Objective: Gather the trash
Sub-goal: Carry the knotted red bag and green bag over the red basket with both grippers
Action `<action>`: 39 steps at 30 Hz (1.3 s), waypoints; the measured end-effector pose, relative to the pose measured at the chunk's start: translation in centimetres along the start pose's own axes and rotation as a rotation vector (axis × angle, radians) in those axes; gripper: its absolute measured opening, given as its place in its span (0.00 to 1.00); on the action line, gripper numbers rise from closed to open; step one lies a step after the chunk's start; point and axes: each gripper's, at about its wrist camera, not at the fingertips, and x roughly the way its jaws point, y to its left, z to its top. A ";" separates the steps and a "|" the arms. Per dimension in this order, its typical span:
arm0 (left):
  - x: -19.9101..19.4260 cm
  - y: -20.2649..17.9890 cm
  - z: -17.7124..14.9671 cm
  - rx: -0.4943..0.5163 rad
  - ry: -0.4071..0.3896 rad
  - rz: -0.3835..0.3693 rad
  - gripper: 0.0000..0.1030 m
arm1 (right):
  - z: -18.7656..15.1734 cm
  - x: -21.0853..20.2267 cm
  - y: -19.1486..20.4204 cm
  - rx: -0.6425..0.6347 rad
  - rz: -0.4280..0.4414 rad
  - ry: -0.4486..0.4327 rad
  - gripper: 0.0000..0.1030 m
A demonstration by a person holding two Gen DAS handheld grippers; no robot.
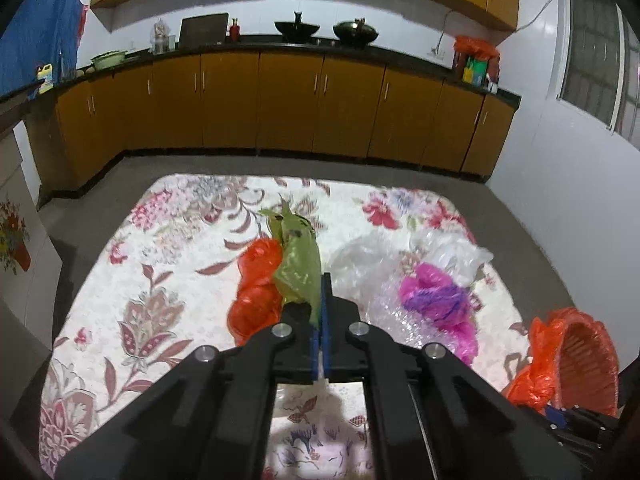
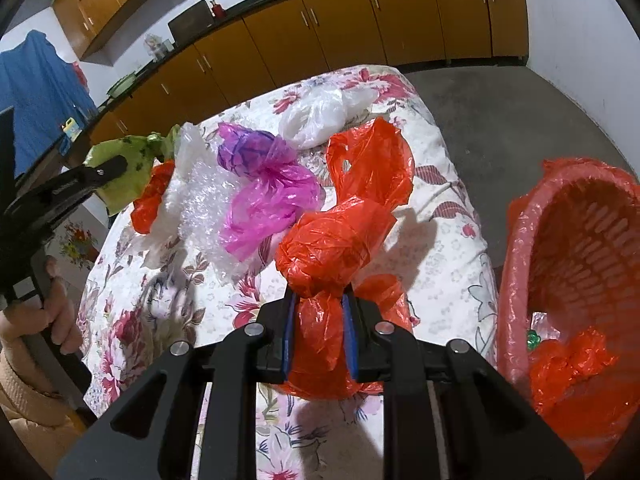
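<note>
**Two bags gripped, basket barely filled**

While the lined orange basket (image 2: 576, 264) off the worktop's right edge holds only some scraps, the right gripper (image 2: 319, 332) clamps an orange bag (image 2: 332, 248) beside it. Near mid-worktop, the left gripper (image 1: 321, 312) pinches a green bag (image 1: 298, 264) aloft, angled down. Pink bag (image 2: 264, 196), bubble wrap (image 2: 200, 200) and white bag (image 2: 316, 116) remain.

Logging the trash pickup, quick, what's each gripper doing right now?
Left gripper: closed on the green plastic bag.
Right gripper: closed on the orange plastic bag.
</note>
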 end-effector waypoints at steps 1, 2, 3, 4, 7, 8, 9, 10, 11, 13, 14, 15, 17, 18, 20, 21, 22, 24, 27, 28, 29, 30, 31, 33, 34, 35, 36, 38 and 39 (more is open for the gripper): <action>-0.4 0.1 0.2 -0.005 -0.006 -0.005 0.03 | 0.0 -0.2 0.0 0.000 0.001 -0.003 0.20; -1.0 0.2 0.3 -0.008 -0.012 -0.007 0.03 | 0.0 -0.3 0.0 -0.001 0.001 -0.006 0.20; -1.3 0.3 0.4 -0.009 -0.016 -0.010 0.03 | 0.1 -0.5 0.1 -0.002 0.001 -0.009 0.20; -1.6 0.3 0.5 -0.010 -0.019 -0.012 0.03 | 0.1 -0.7 0.1 -0.002 0.001 -0.012 0.20; -2.8 0.3 0.6 -0.017 -0.033 -0.028 0.03 | 0.1 -1.2 0.1 -0.002 0.001 -0.022 0.20; -3.2 0.3 0.7 -0.018 -0.040 -0.033 0.03 | 0.1 -1.5 0.2 -0.003 0.002 -0.028 0.20; -3.7 0.3 0.7 -0.019 -0.047 -0.038 0.03 | 0.1 -1.8 0.2 -0.003 0.002 -0.033 0.20; -4.1 0.2 0.8 -0.020 -0.052 -0.042 0.03 | 0.1 -2.0 0.2 -0.004 0.002 -0.038 0.20; -4.6 0.2 0.8 -0.021 -0.058 -0.051 0.03 | 0.2 -2.2 0.2 -0.005 0.001 -0.043 0.20; -5.6 0.0 1.0 -0.019 -0.072 -0.065 0.03 | 0.2 -2.8 0.3 -0.008 -0.001 -0.056 0.20; -5.9 -0.1 1.0 -0.018 -0.078 -0.071 0.03 | 0.2 -3.1 0.3 -0.009 -0.002 -0.062 0.20; -6.4 -0.3 1.1 -0.015 -0.085 -0.078 0.03 | 0.3 -3.4 0.4 -0.012 -0.005 -0.070 0.20; -7.4 -0.6 1.2 -0.012 -0.095 -0.094 0.03 | 0.3 -3.8 0.3 -0.014 -0.008 -0.080 0.20; -7.7 -0.8 1.2 -0.011 -0.097 -0.102 0.03 | 0.3 -4.1 0.3 -0.014 -0.008 -0.087 0.20; -8.4 -1.2 1.1 -0.007 -0.102 -0.117 0.03 | 0.3 -4.6 0.3 -0.013 -0.008 -0.097 0.20; -8.8 -1.5 1.0 -0.003 -0.105 -0.125 0.03 | 0.3 -4.9 0.3 -0.012 -0.008 -0.103 0.20; -9.2 -1.8 1.0 0.001 -0.106 -0.136 0.03 | 0.3 -5.1 0.2 -0.012 -0.009 -0.108 0.20; -9.8 -2.4 0.8 0.010 -0.107 -0.155 0.03 | 0.3 -5.7 0.1 -0.013 -0.012 -0.120 0.20; -10.6 -3.5 0.4 0.024 -0.105 -0.189 0.03 | 0.4 -6.8 -0.2 -0.015 -0.023 -0.143 0.20; -10.8 -4.0 0.3 0.031 -0.106 -0.201 0.03 | 0.4 -7.3 -0.3 -0.016 -0.029 -0.153 0.20; -11.1 -4.5 0.1 0.039 -0.105 -0.215 0.03 | 0.3 -7.6 -0.5 -0.017 -0.035 -0.161 0.20; -11.4 -5.2 0.0 0.048 -0.104 -0.231 0.03 | 0.3 -8.1 -0.7 -0.019 -0.045 -0.171 0.20; -11.5 -5.6 -0.1 0.054 -0.104 -0.241 0.03 | 0.3 -8.6 -0.9 -0.020 -0.053 -0.181 0.20; -11.9 -6.7 -0.5 0.070 -0.106 -0.264 0.03 | 0.2 -9.5 -1.3 -0.020 -0.072 -0.200 0.20; -12.1 -7.2 -0.6 0.078 -0.108 -0.272 0.03 | 0.2 -9.9 -1.5 -0.018 -0.080 -0.209 0.20; -12.3 -7.8 -0.9 0.088 -0.109 -0.285 0.03 | 0.1 -10.3 -1.8 -0.018 -0.087 -0.218 0.20; -12.5 -8.4 -1.0 0.093 -0.106 -0.300 0.03 | 0.1 -10.8 -2.0 -0.016 -0.098 -0.230 0.20; -12.6 -9.3 -1.4 0.102 -0.099 -0.320 0.03 | 0.0 -11.7 -2.6 -0.012 -0.111 -0.245 0.20; -12.7 -9.8 -1.6 0.109 -0.098 -0.329 0.03 | -0.1 -12.1 -3.0 -0.008 -0.117 -0.253 0.20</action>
